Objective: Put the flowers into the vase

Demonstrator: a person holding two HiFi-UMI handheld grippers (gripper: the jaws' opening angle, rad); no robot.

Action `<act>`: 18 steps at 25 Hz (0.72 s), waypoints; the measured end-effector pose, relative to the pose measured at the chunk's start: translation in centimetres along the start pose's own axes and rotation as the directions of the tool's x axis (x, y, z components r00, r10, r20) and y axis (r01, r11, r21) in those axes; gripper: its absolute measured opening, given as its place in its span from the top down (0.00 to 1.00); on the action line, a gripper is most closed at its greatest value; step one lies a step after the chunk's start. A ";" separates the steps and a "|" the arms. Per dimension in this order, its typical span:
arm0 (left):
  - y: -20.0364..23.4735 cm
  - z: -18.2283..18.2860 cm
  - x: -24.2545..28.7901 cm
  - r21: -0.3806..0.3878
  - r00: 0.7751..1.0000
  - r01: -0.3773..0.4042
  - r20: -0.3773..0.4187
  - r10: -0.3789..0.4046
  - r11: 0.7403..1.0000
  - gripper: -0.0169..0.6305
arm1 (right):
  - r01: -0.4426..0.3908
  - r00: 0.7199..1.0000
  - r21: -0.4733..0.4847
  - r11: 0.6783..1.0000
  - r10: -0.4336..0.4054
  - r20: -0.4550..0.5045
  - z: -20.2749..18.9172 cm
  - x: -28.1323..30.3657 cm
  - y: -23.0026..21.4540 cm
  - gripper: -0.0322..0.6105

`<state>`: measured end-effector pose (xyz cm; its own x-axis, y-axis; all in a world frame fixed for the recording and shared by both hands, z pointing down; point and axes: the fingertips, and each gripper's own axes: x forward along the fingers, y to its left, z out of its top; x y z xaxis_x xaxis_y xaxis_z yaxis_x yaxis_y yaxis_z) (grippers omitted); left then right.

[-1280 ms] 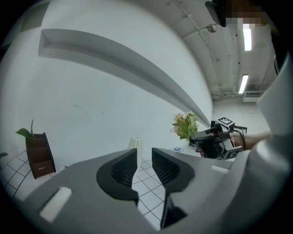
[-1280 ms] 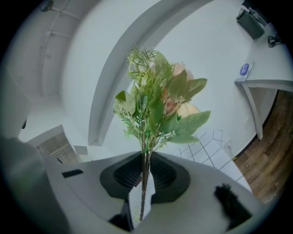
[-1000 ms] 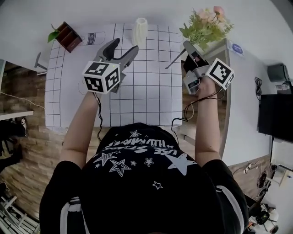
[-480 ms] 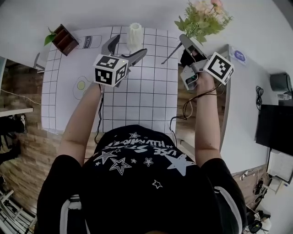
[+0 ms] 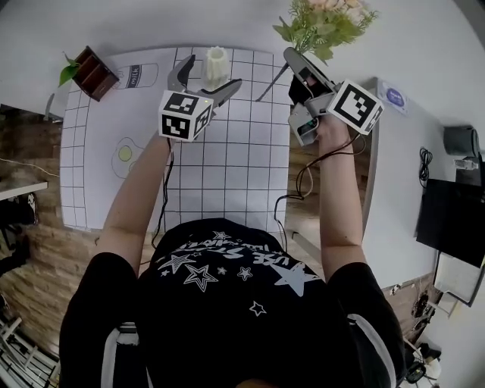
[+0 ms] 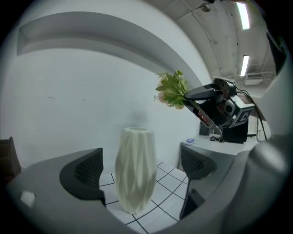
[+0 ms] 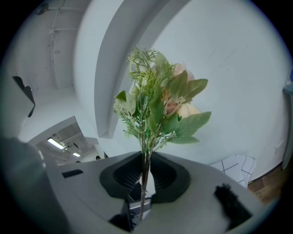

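Head view: the left gripper (image 5: pixel 211 77) is reaching toward the 12 o'clock edge of the gridded mat (image 5: pixel 227 159). Its jaws have just been opening and are now standing fully spread. The vase (image 5: pixel 216 65) is standing upright between them, at about 12 o'clock on the mat. In the left gripper view a gap is showing on each side of the vase (image 6: pixel 134 170), so neither pad is pressing on it yet.

The vase is looking rigid, faceted, tall and narrow-footed. It is probably light and easy to tip. Take hold at mid-body, one pad on each flank, and avoid the rim.

At about 1 o'clock the right gripper (image 5: pixel 291 61) is holding the flowers (image 5: pixel 320 23) in the air, to the right of the vase. In the right gripper view its jaws are pinching the thin stem just under the foliage (image 7: pixel 158 105). The free stem end is trailing out below the jaws, toward the mat.

The bunch is looking light, with a thin stem and a soft, bushy head. The stem is the correct grip point, since squeezing the head risks crushing it. The thin stem is likely to pivot in the pads, so keep the pinch firm while the trailing end is being guided into the vase mouth.
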<state>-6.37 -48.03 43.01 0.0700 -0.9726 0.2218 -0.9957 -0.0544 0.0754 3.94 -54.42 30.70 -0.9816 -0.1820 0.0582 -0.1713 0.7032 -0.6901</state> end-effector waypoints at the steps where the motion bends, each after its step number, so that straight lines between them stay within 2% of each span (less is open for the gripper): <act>1: 0.3 0.0 0.6 0.014 1.000 -0.002 0.000 0.002 1.000 0.16 | -0.004 1.000 -0.012 1.000 0.004 0.002 0.3 0.6 0.0 0.86; 7: 1.1 0.2 2.4 0.024 1.000 0.009 0.013 -0.009 1.000 0.16 | -0.072 0.996 -0.142 0.987 0.077 0.035 2.5 2.9 2.2 0.86; 12: 1.4 1.2 2.7 0.108 0.997 -0.021 0.072 0.013 0.994 0.18 | -0.118 0.986 -0.207 0.971 0.139 0.089 4.2 4.2 4.4 0.86; 18: 1.4 0.9 3.5 0.113 0.998 -0.009 0.070 0.001 0.994 0.22 | -0.121 0.979 -0.282 0.952 0.161 0.126 4.5 5.9 6.2 0.86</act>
<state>-7.55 -51.74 42.99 0.0642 -0.9860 0.1537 -0.9968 -0.0707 -0.0369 -2.53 -54.25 23.54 -0.9778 -0.1512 -0.1451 -0.0686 0.8851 -0.4602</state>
